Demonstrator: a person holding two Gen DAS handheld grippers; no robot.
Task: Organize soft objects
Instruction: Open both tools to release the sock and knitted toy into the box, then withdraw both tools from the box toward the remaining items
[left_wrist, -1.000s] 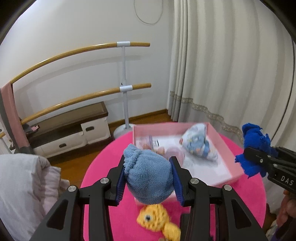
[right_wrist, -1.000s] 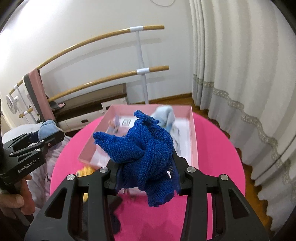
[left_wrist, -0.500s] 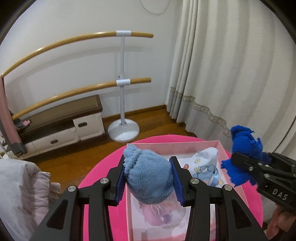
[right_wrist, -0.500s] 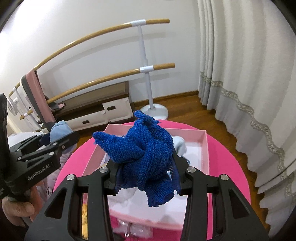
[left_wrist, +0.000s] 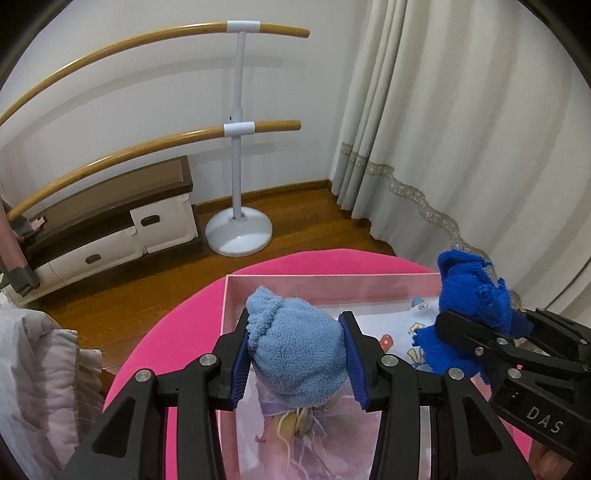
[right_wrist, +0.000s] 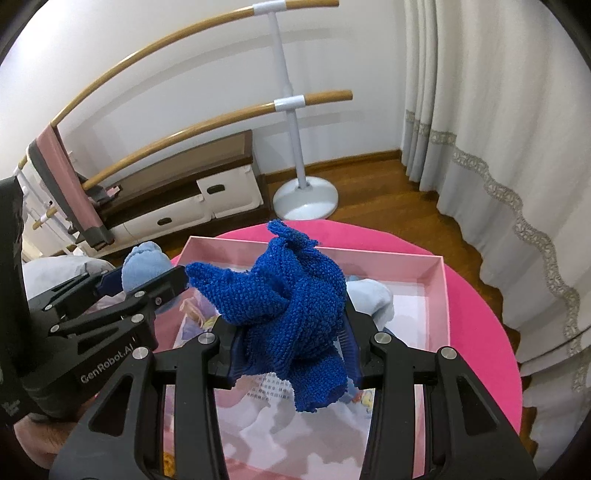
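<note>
**Both claws carrying soft things over the pink box**

The left claw (left_wrist: 295, 354) is gripping a light blue terry cloth (left_wrist: 295, 350), bunched into a rounded lump, with a blue pad pressing on each side of it. It is hanging over the near left part of the pink box (left_wrist: 332, 284), which is sitting on a round desk (left_wrist: 177, 332) covered in bright pink. In the right wrist view the same claw (right_wrist: 147, 280) is showing at the left edge, the light blue cloth (right_wrist: 144, 262) poking out past its fingers above the box's left wall.

The right claw (right_wrist: 291, 343) is clenching a dark blue knitted cloth (right_wrist: 291, 302), crumpled, with loose corners sticking out to the left and hanging down below the pads. It is hovering over the middle of the box (right_wrist: 436, 302). From the left wrist view this claw (left_wrist: 476, 332) is coming in from the right, beside the left one, the dark blue cloth (left_wrist: 469, 295) bulging above its fingers.

Inside the box, a pale printed cloth (left_wrist: 399, 332) is lying toward the far right, and something pale purple with yellowish strands (left_wrist: 295, 424) is lying under the left claw; what it is cannot be told.

Behind the desk, a double wooden barre on a white stand (left_wrist: 238, 147) is standing on the wooden floor beside a long cream curtain (left_wrist: 461, 129).
</note>
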